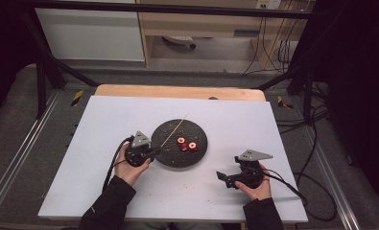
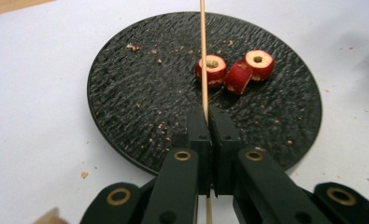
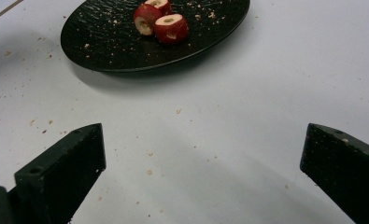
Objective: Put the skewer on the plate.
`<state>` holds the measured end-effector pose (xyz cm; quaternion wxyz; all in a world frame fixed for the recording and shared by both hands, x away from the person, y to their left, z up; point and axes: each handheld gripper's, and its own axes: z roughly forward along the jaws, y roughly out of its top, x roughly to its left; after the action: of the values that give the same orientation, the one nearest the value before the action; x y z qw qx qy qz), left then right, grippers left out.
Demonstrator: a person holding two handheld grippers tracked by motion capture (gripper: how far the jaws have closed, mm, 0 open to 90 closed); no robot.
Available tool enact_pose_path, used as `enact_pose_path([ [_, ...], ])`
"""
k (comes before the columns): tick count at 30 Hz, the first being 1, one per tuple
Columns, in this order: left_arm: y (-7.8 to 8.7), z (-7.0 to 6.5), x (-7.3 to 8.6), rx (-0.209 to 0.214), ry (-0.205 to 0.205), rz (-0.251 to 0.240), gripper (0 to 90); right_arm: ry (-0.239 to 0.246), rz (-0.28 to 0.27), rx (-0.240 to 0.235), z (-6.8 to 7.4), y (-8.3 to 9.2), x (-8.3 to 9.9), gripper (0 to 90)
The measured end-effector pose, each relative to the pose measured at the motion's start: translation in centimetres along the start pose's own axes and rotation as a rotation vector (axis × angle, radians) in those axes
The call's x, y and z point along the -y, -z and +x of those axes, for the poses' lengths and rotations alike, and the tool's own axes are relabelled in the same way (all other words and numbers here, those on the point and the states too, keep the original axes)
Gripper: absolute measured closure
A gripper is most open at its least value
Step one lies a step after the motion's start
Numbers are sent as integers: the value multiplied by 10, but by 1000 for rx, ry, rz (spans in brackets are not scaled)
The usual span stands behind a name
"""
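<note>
A round black plate (image 1: 170, 155) sits mid-table with three red cored fruit pieces (image 1: 187, 144) on its right half. My left gripper (image 1: 154, 151) is at the plate's left edge, shut on a thin wooden skewer (image 1: 175, 129) that slants up and away over the plate. In the left gripper view the skewer (image 2: 203, 56) runs from between the closed jaws (image 2: 208, 114) past the nearest fruit piece (image 2: 211, 70). My right gripper (image 1: 223, 178) rests low, right of the plate, open with nothing between its jaws (image 3: 203, 140); the fruit (image 3: 170, 27) lies ahead on the plate (image 3: 107, 42).
The white board (image 1: 105, 191) covering the table is dotted with small crumbs (image 3: 149, 171) near the plate. A wooden table edge (image 1: 177, 91) shows at the back. Black cables (image 1: 316, 201) trail off the right side, and dark frame bars (image 1: 57, 67) stand at the rear corners.
</note>
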<state>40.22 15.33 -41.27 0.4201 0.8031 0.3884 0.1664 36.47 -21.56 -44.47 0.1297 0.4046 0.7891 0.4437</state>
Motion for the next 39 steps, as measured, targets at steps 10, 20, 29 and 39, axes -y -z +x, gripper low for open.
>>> enact_pose_path([
  [10, -23, -1, -11, -48, 8, 78, 880, 10, 15, 6, 1, 1, 3, 10],
  [20, -44, -3, -10, -87, 11, 152, 880, 14, -3, 0, 0, 3, 3, 11],
  [29, -51, -4, -10, -108, 14, 184, 880, 11, 2, -1, 0, 3, 4, 14],
  [39, -47, -2, -9, -81, 13, 167, 830, 7, -1, -2, 0, 3, 3, 14],
])
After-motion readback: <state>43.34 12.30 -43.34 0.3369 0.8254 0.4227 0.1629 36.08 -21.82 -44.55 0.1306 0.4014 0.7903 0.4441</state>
